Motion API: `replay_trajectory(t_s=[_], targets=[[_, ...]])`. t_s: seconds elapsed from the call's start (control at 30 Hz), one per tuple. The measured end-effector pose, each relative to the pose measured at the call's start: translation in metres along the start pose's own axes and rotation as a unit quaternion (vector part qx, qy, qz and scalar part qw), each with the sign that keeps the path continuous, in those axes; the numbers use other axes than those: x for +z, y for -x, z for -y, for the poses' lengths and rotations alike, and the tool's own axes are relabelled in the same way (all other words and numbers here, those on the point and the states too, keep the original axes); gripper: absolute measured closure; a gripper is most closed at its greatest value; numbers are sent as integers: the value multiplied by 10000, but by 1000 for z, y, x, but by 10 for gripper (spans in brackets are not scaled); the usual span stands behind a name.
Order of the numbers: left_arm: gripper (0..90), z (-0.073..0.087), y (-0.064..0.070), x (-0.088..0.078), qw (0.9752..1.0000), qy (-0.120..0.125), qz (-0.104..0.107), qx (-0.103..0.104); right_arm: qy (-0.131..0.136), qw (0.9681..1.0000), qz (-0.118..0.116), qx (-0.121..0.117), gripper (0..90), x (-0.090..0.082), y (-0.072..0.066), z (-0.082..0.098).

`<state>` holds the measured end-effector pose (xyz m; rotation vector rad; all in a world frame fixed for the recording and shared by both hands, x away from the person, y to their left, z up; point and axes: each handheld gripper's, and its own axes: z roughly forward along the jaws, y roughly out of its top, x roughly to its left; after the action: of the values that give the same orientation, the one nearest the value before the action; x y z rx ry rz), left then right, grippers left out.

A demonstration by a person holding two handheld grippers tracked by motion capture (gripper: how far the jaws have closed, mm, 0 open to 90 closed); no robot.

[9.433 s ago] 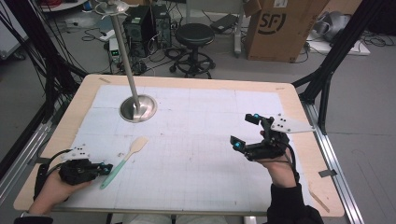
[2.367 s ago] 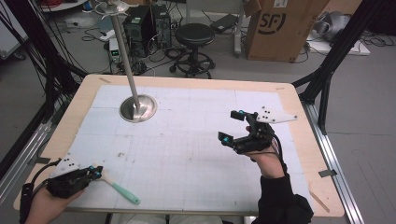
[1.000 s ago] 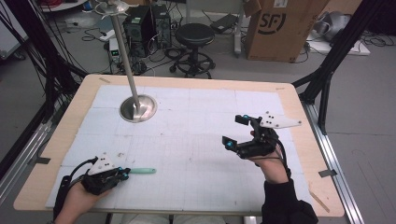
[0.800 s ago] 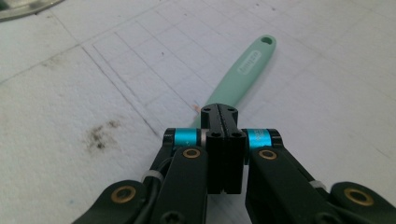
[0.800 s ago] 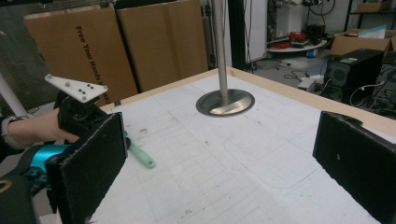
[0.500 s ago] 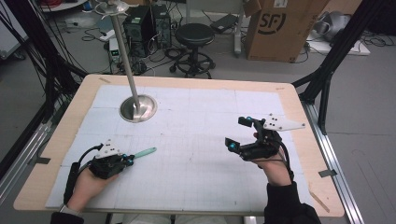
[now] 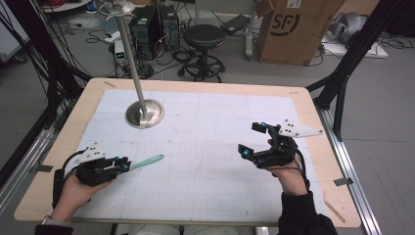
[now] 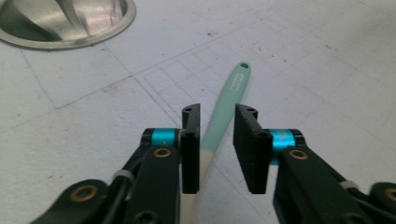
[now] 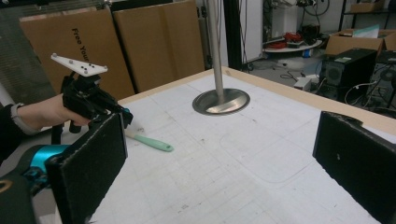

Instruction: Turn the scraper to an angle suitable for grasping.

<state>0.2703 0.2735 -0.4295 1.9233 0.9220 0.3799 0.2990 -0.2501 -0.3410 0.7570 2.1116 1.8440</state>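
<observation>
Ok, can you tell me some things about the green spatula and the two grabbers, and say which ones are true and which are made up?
1. The spatula lies between the jaws of the left gripper. True; the jaws have just been opening, with gaps beside the handle.
2. The spatula's green handle end points toward the person. False: it points away from the left gripper, out over the white mat.
3. The right gripper holds the spatula. False: its jaws are wide open with nothing between them.
4. A metal pole stands on a round base on the mat. True.
5. The spatula touches the round base. False: it lies apart from it, nearer the person.
</observation>
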Motion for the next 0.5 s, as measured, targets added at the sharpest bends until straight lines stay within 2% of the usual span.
replay_trajectory(t_s=[0.07, 0.13, 0.17, 0.23, 0.33, 0.5], targets=[[663, 0, -3, -6, 9999, 83, 0, 80, 2, 10000, 3, -5, 18, 0, 0, 0], [544, -2, -5, -11, 9995, 136, 169, 214, 0, 10000, 3, 8, 18, 0, 1, 0], [512, -2, -5, -14, 9987, 216, 296, 345, -5, 10000, 4, 11, 18, 0, 1, 0], [405, -4, -4, -19, 9954, 407, 519, 700, 13, 10000, 9, 5, 18, -1, 1, 0], [225, -9, -4, -23, 9959, 328, 402, 743, 32, 10000, -7, 39, 18, -2, 2, 0], [182, -6, -4, -25, 9958, 228, 556, 696, 108, 9999, -13, 100, 18, -2, 6, 0]])
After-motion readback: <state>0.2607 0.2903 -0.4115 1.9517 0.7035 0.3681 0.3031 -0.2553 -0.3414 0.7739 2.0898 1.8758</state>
